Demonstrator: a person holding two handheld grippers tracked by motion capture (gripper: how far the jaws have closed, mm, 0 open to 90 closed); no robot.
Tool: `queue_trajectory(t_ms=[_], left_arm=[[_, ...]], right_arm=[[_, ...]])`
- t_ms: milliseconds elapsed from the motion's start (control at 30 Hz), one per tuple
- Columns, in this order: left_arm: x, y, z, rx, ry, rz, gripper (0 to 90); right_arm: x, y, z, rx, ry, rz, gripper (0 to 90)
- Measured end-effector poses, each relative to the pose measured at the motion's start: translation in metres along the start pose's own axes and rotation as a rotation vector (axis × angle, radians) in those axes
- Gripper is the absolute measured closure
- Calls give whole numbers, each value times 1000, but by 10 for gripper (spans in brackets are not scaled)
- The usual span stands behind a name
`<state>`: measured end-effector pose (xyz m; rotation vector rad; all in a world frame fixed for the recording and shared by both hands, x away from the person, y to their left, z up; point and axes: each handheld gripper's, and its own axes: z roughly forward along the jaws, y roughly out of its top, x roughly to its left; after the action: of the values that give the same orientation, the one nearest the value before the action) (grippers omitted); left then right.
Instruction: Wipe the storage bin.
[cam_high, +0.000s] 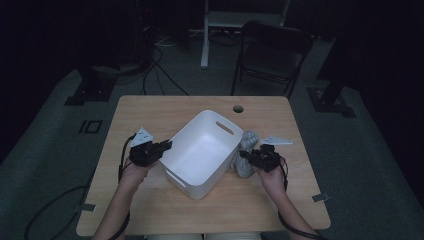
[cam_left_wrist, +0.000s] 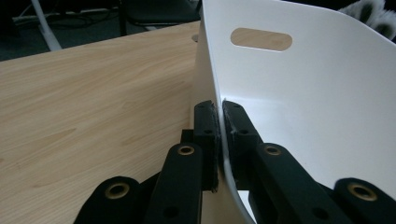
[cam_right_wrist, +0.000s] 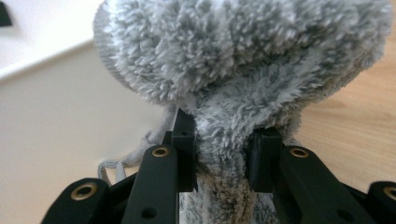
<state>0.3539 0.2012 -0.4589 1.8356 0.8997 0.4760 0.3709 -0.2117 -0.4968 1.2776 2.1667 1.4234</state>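
Bin (cam_high: 202, 150), fluffy cloth (cam_high: 246, 155) on wooden table (cam_high: 150, 115); dim room, chair (cam_high: 272, 52) behind.

bin (cam_high: 200, 155) blocks table (cam_high: 145, 112) centre | far edge apparently free | cloth (cam_high: 246, 150) beside bin

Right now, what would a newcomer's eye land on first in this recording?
The white bin in the middle of the wooden table stands out, bright against the dark room. The left hand-held gripper is clamped on the bin's thin wall. To the bin's right lies a fluffy grey cloth, and the right hand-held gripper pinches a fold of it.
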Motion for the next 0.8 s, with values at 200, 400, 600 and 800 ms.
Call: queue_trajectory(t_ms=[200, 400, 600, 800], left_arm=[[-2, 0, 1, 4, 13, 4, 855], [-3, 0, 2, 4, 11, 6, 853], [-2, 0, 2, 2, 2, 4, 851], [-1, 0, 2, -1, -4, 3, 847]], right_arm=[[-5, -8, 9, 48, -5, 26, 695], [14, 2, -11, -20, 53, -27, 694], [30, 10, -29, -86, 117, -46, 693], [27, 3, -16, -43, 88, -40, 693]])
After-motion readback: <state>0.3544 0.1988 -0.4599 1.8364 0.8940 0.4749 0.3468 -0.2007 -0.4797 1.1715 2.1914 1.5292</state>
